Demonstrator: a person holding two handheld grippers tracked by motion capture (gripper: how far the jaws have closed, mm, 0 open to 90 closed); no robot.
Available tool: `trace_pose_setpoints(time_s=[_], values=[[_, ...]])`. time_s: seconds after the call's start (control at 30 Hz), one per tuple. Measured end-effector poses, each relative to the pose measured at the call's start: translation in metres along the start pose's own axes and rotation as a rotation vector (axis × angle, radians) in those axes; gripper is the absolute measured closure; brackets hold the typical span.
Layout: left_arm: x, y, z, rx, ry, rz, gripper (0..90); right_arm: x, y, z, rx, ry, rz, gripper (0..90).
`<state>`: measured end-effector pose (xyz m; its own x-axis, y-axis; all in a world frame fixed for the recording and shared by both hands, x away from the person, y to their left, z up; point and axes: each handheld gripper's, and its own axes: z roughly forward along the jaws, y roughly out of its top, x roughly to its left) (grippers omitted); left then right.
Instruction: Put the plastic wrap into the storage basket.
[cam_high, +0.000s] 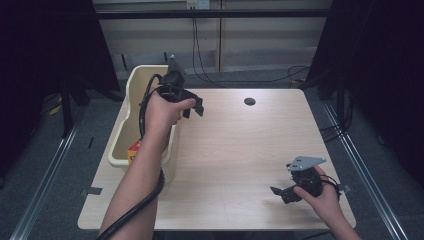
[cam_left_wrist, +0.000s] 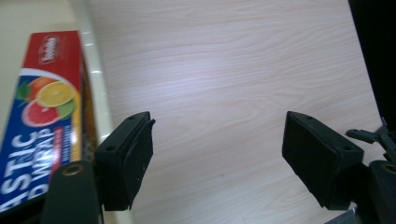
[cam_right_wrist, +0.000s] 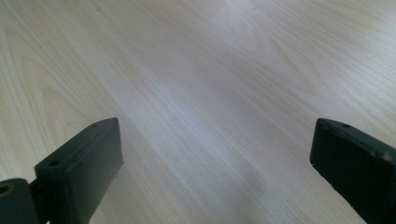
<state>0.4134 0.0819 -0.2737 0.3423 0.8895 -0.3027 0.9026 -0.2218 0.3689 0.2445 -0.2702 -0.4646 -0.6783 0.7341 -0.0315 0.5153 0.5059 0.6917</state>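
Note:
My left gripper (cam_high: 194, 110) is held above the table just right of a cream plastic tub (cam_high: 131, 85), beside its right rim. Its jaws stand open with bare wood between them (cam_left_wrist: 219, 140). Inside the tub lies a red box of plastic wrap (cam_left_wrist: 42, 116) printed with citrus fruit, seen in the high view as a red and yellow corner (cam_high: 134, 148) partly hidden by the forearm. My right gripper (cam_high: 280, 192) rests low near the table's front right corner, open and with nothing between its jaws (cam_right_wrist: 215, 154).
The light wooden table (cam_high: 240, 145) has a dark cable hole (cam_high: 249, 101) near its far edge. The tub stands on the table's left side. Black cables trail along the left arm and across the floor behind the table.

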Motion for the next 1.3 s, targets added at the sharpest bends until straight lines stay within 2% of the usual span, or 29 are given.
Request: trace_pose_setpoints(time_s=[0.17, 0.33, 0.67, 0.8, 0.9, 1.03, 1.07, 1.13, 1.3], values=[[-0.016, 0.0, 0.011, 0.004, -0.031, 0.045, 24.5, 0.0, 0.0, 0.0, 0.0, 0.001, 0.0, 2.3], [-0.027, -0.001, 0.024, -0.006, -0.052, 0.068, 23.7, 0.001, 0.0, 0.0, 0.004, 0.002, -0.003, 2.3], [-0.05, -0.01, 0.064, -0.011, -0.122, 0.094, 22.2, 0.001, 0.0, 0.0, 0.001, -0.004, -0.004, 2.2], [-0.055, -0.015, 0.082, -0.003, -0.151, 0.092, 22.0, 0.001, 0.0, 0.001, -0.003, -0.002, -0.012, 2.3], [-0.058, -0.018, 0.093, -0.007, -0.139, 0.1, 22.0, 0.002, 0.0, 0.001, 0.003, 0.0, -0.009, 2.2], [-0.058, -0.022, 0.104, -0.001, -0.158, 0.109, 21.6, 0.001, 0.0, 0.0, 0.001, 0.002, -0.011, 2.3], [-0.059, -0.025, 0.109, 0.009, -0.147, 0.131, 21.4, 0.001, -0.001, 0.0, 0.002, 0.001, -0.009, 2.3], [-0.059, -0.028, 0.116, 0.003, -0.159, 0.13, 20.6, 0.001, -0.001, 0.0, 0.004, 0.001, -0.008, 2.3], [-0.056, -0.035, 0.129, 0.001, -0.157, 0.126, 19.8, 0.001, -0.002, 0.001, 0.002, 0.003, -0.014, 2.3]])
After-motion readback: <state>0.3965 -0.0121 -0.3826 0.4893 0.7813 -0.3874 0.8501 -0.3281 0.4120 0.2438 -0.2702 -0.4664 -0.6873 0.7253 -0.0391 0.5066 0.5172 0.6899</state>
